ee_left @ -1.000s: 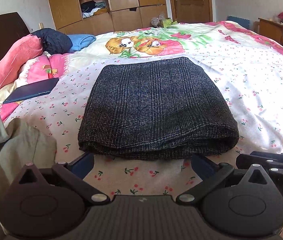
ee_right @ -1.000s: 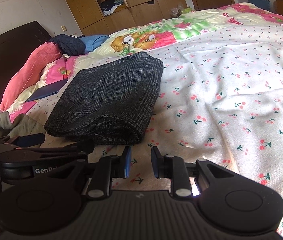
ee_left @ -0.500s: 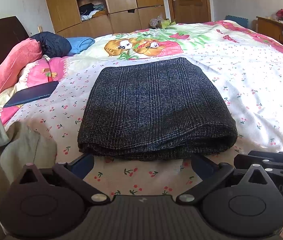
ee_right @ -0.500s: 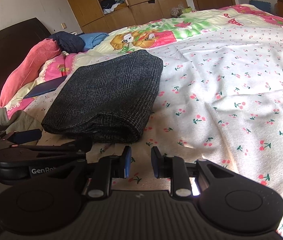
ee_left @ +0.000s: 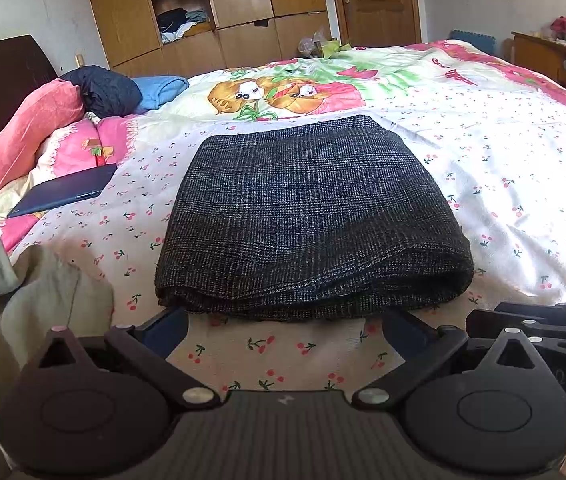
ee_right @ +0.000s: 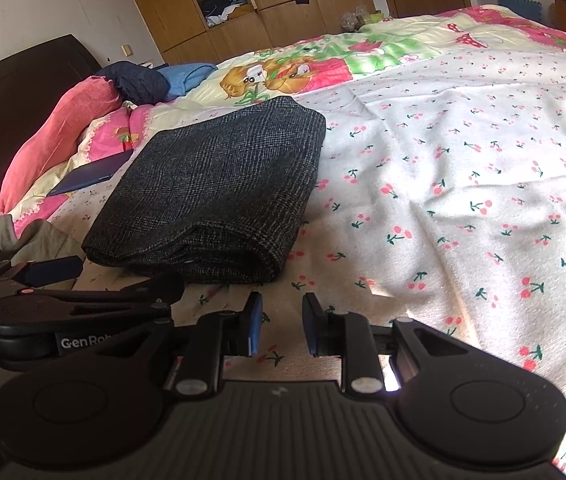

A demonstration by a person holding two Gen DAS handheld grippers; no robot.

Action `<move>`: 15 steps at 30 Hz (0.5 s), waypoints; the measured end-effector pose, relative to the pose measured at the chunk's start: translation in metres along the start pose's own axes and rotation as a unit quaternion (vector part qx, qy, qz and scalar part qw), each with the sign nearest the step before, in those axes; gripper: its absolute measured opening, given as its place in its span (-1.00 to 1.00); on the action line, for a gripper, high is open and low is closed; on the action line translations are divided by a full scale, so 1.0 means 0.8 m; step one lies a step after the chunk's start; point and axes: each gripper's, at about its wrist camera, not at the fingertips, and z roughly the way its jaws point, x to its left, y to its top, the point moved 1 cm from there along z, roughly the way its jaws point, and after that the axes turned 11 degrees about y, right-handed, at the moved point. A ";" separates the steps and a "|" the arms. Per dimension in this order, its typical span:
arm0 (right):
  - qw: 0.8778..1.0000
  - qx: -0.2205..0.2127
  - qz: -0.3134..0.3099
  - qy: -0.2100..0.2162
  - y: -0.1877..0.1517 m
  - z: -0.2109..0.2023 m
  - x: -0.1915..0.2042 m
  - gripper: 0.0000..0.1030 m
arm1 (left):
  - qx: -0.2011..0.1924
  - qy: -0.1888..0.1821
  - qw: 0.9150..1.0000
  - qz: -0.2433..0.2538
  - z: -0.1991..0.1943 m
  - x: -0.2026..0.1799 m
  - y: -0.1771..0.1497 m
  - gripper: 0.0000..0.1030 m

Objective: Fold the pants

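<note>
Pants (ee_left: 307, 216) folded flat on bed (ee_left: 503, 168); left hand-held gripper (ee_left: 283, 320) spread wide at near edge, right hand-held gripper (ee_right: 281, 330) slightly parted, both empty.

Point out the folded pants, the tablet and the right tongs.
Pants (ee_left: 307, 216), left wrist view, middle of the top layer.
Tablet (ee_left: 63, 196), left wrist view, middle of its dark cover.
Right tongs (ee_right: 281, 326), right wrist view, gap between the blue tips.
</note>
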 end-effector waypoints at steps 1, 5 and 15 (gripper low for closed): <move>1.000 0.000 0.000 0.000 0.000 0.000 0.000 -0.53 | 0.000 0.000 1.000 0.000 0.000 0.000 0.000 1.00; 1.000 0.000 -0.001 0.000 0.000 0.000 0.001 -0.53 | 0.000 0.000 1.000 0.000 0.000 0.000 0.000 1.00; 1.000 0.001 -0.005 0.000 0.000 0.000 0.003 -0.53 | -0.003 0.003 1.000 -0.003 -0.001 0.001 0.000 1.00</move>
